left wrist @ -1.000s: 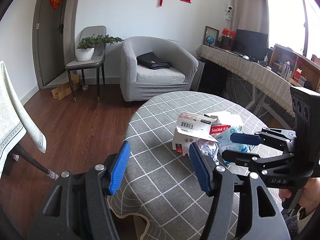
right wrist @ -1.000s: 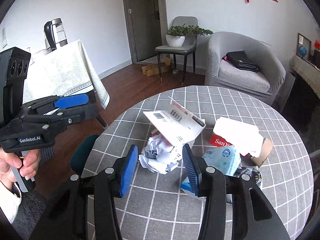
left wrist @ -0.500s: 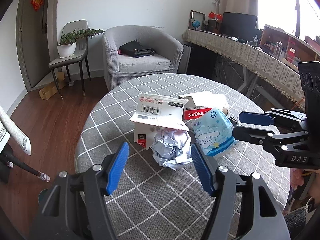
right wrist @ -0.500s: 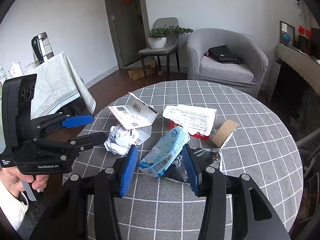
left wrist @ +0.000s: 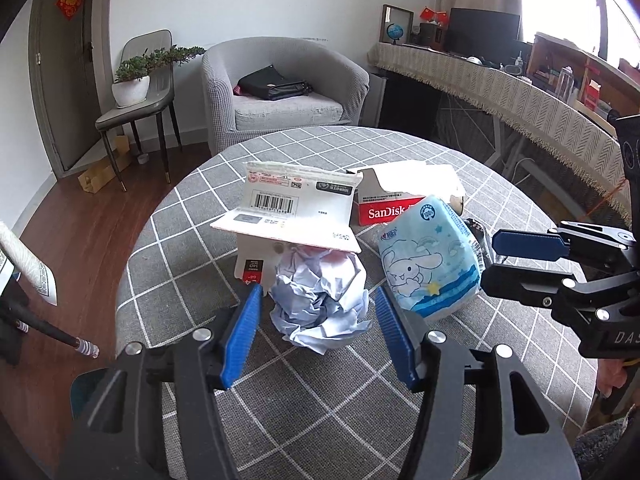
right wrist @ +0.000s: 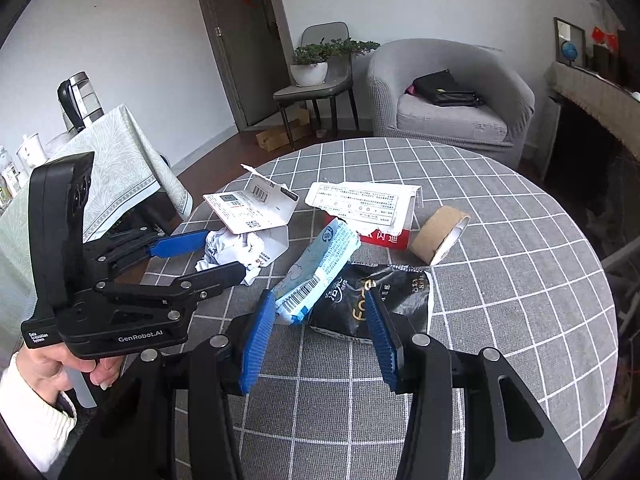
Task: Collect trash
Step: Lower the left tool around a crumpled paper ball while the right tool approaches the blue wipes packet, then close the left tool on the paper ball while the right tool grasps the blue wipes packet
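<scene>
Nothing collected yet: my left tool (left wrist: 316, 308) gapes around the paper ball (left wrist: 318, 300), my right tool (right wrist: 320, 312) gapes over the black bag (right wrist: 372, 300); all trash is on the bench (right wrist: 520, 280).

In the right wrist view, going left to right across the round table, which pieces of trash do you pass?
crumpled paper ball → blue tissue pack → black snack bag → cardboard tape roll. The two torn card packages lie behind these and overlap them, so they are left out.
</scene>
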